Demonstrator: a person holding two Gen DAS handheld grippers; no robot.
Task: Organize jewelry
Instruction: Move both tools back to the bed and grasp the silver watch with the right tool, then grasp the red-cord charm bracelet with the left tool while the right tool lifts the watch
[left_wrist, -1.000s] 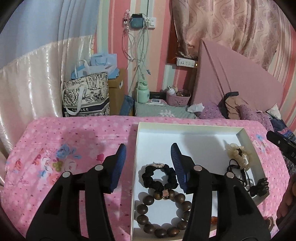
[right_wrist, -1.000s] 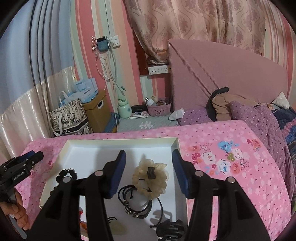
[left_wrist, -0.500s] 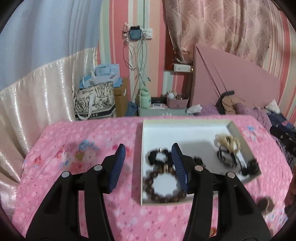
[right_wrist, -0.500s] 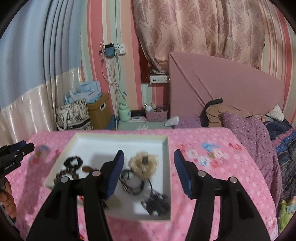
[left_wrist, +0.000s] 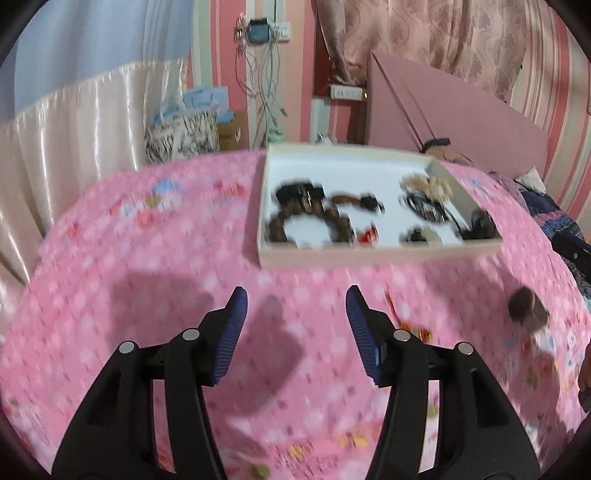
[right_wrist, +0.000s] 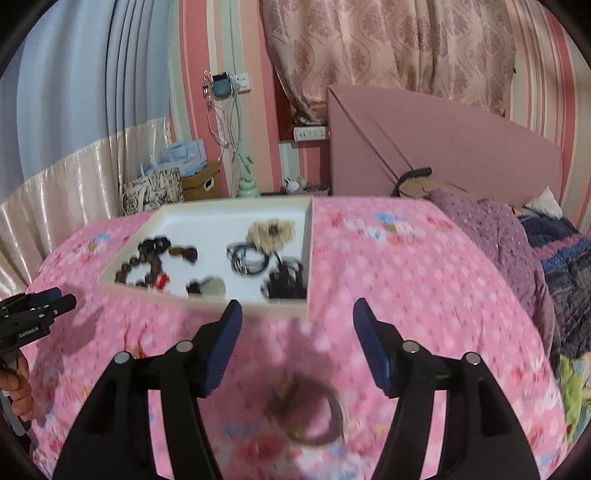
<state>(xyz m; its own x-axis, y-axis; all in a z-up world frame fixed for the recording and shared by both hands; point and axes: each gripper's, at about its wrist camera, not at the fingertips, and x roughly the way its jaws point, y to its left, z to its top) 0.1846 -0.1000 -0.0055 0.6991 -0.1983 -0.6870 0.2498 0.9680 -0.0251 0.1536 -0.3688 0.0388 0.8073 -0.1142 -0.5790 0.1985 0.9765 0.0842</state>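
Note:
A shallow white tray (left_wrist: 376, 254) (right_wrist: 207, 297) lies on the pink bedspread. It holds a brown bead bracelet (left_wrist: 284, 227) (right_wrist: 138, 267), a black scrunchie (left_wrist: 295, 192), a cream flower hair tie (left_wrist: 430, 184) (right_wrist: 271, 230), black cords (right_wrist: 247, 260) and a black claw clip (right_wrist: 284, 282). A brownish bracelet (right_wrist: 306, 410) lies on the bedspread outside the tray, below my right gripper (right_wrist: 297, 328); it also shows in the left wrist view (left_wrist: 526, 312). A small orange-red piece (left_wrist: 413, 326) lies beside my left gripper (left_wrist: 295, 317). Both grippers are open and empty, short of the tray. The frames are blurred.
The pink flowered bedspread (left_wrist: 129, 277) covers the bed. A pink headboard (right_wrist: 443, 147), purple bedding (right_wrist: 498, 236), a patterned bag (left_wrist: 181, 138) and a bedside shelf (right_wrist: 295, 188) lie beyond. The left gripper shows at the left edge of the right wrist view (right_wrist: 33, 317).
Both grippers have pulled back and up from over the tray, which now lies farther ahead. The loose bracelet on the bedspread has come into view under the right gripper.

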